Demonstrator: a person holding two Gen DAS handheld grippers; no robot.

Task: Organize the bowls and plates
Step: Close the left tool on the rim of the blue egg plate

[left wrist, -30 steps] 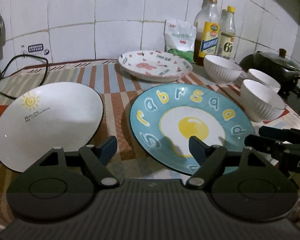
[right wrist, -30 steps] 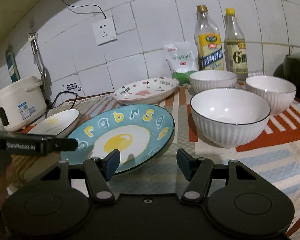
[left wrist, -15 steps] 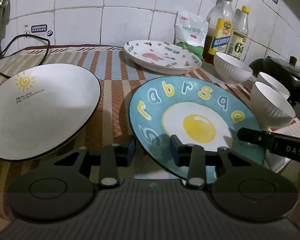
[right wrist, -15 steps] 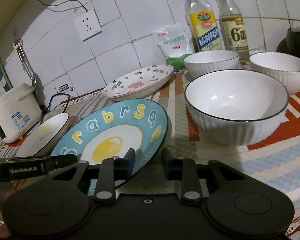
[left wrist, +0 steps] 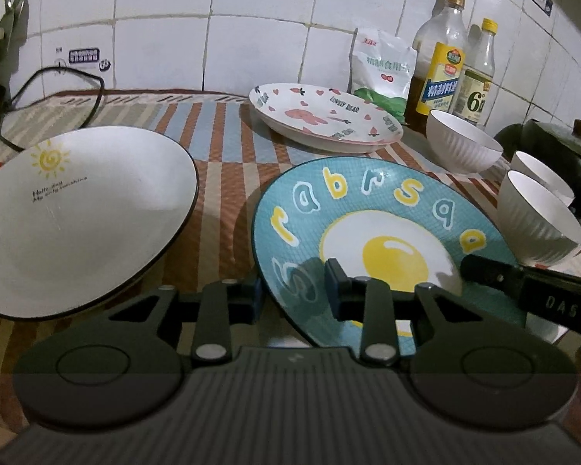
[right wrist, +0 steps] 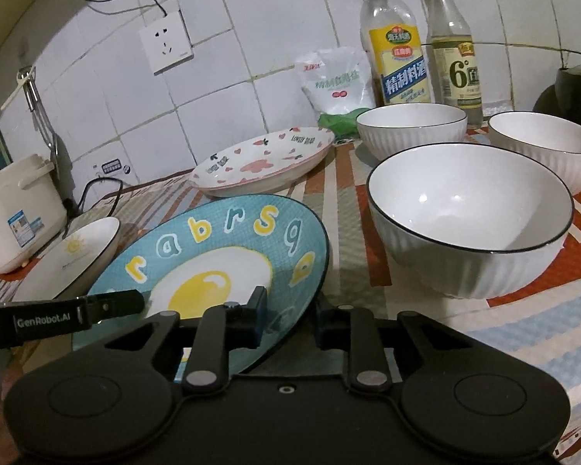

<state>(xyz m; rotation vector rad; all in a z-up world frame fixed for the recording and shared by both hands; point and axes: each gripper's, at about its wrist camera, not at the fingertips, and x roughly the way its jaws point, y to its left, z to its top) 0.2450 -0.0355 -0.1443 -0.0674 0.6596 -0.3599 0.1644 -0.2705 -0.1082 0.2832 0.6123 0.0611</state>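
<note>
A blue plate with a fried-egg picture and letters (left wrist: 372, 228) is held at its near rim by both grippers. My left gripper (left wrist: 292, 296) is shut on its left rim. My right gripper (right wrist: 290, 319) is shut on the plate's right rim (right wrist: 220, 271). The plate seems slightly raised off the striped cloth. A white plate with a sun drawing (left wrist: 77, 213) lies to the left. A pink heart-patterned plate (left wrist: 325, 118) lies behind. Three white ribbed bowls (right wrist: 468, 217) (right wrist: 410, 128) (right wrist: 546, 147) stand on the right.
Two bottles (right wrist: 397, 46) (right wrist: 451, 50) and a white bag (right wrist: 335, 81) stand against the tiled wall. A rice cooker (right wrist: 19, 213) and its black cable (left wrist: 50, 89) are at the left. A dark pot (left wrist: 554, 147) sits at the far right.
Both grippers went from wide open to shut on the blue plate's near rim. Both cameras moved closer to the plate.
</note>
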